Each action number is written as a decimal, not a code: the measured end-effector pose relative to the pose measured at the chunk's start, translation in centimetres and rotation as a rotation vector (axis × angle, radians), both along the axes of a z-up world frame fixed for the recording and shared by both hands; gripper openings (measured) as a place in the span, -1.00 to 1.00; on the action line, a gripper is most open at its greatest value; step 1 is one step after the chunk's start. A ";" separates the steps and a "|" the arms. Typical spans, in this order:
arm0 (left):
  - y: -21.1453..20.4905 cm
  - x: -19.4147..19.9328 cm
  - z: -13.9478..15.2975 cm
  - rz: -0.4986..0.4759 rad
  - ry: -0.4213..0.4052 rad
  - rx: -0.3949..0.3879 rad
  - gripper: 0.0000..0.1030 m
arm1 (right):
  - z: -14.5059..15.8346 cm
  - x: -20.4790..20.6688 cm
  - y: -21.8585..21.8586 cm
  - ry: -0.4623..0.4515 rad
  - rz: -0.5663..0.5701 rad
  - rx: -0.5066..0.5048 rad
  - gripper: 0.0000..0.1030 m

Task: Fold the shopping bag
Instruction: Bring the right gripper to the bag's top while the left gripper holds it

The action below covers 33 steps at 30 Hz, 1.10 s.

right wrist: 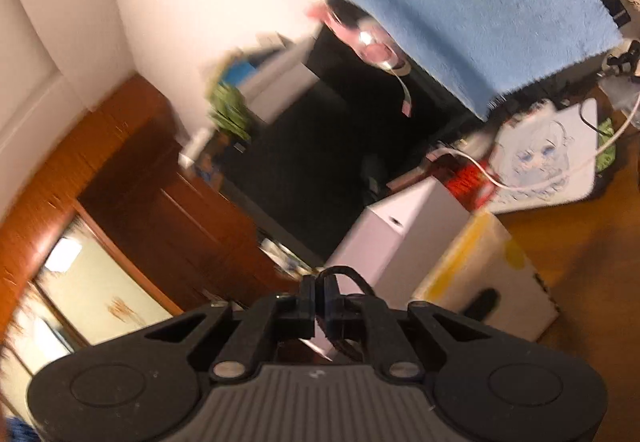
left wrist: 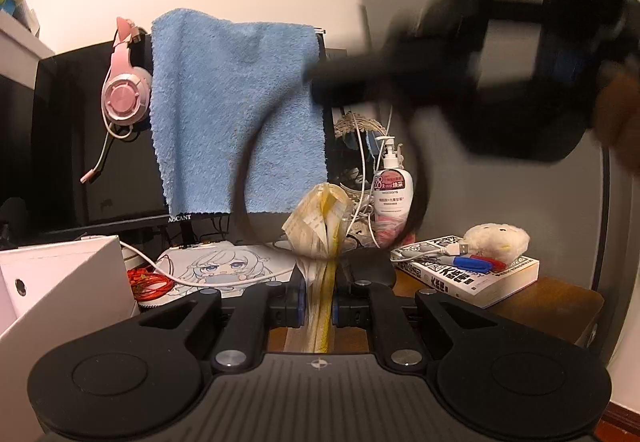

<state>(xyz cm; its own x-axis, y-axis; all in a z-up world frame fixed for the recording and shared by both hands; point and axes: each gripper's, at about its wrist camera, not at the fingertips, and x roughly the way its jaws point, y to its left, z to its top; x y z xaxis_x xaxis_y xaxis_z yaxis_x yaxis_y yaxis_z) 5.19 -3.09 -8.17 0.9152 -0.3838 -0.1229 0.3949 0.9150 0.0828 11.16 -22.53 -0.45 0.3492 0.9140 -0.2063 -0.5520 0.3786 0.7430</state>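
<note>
Left gripper [left wrist: 319, 312] pinches the crumpled cream-and-yellow plastic shopping bag [left wrist: 320, 230] above the wooden desk [left wrist: 560, 294]; right gripper [right wrist: 319, 308] clamps a black cord [right wrist: 340, 272]; steady tension should keep folds aligned

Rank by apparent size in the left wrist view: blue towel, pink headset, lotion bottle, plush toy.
1. blue towel, clearly largest.
2. pink headset and lotion bottle: similar extent, not ranked apart.
3. plush toy, smallest, though it sits nearer the camera, so true size is unsure.
</note>
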 end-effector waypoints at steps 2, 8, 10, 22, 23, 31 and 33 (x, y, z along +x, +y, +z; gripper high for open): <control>0.3 0.0 0.1 -0.001 0.003 -0.005 -0.79 | 0.1 0.3 0.8 -0.052 -0.042 -0.117 -0.93; 0.8 -0.1 0.0 -0.013 0.003 -0.009 -0.79 | 0.9 0.6 2.3 -0.215 -0.130 -0.360 -0.93; 0.8 -0.2 0.0 -0.018 -0.003 -0.002 -0.80 | 1.3 0.8 2.7 -0.251 -0.145 -0.403 -0.94; 1.2 -0.5 -0.2 -0.016 -0.013 -0.001 -0.83 | 1.9 2.4 4.0 -0.376 -0.211 -0.565 -0.97; 1.3 -0.5 -0.2 -0.017 -0.013 -0.002 -0.83 | 1.8 2.6 3.9 -0.367 -0.208 -0.551 -0.97; 1.5 -0.6 -0.4 -0.011 -0.019 0.003 -0.83 | -0.3 6.4 2.3 -0.161 -0.186 -0.416 -0.97; 1.8 -0.4 -0.3 -0.013 -0.011 -0.010 -0.82 | -1.9 7.4 1.6 -0.074 -0.172 -0.358 -0.97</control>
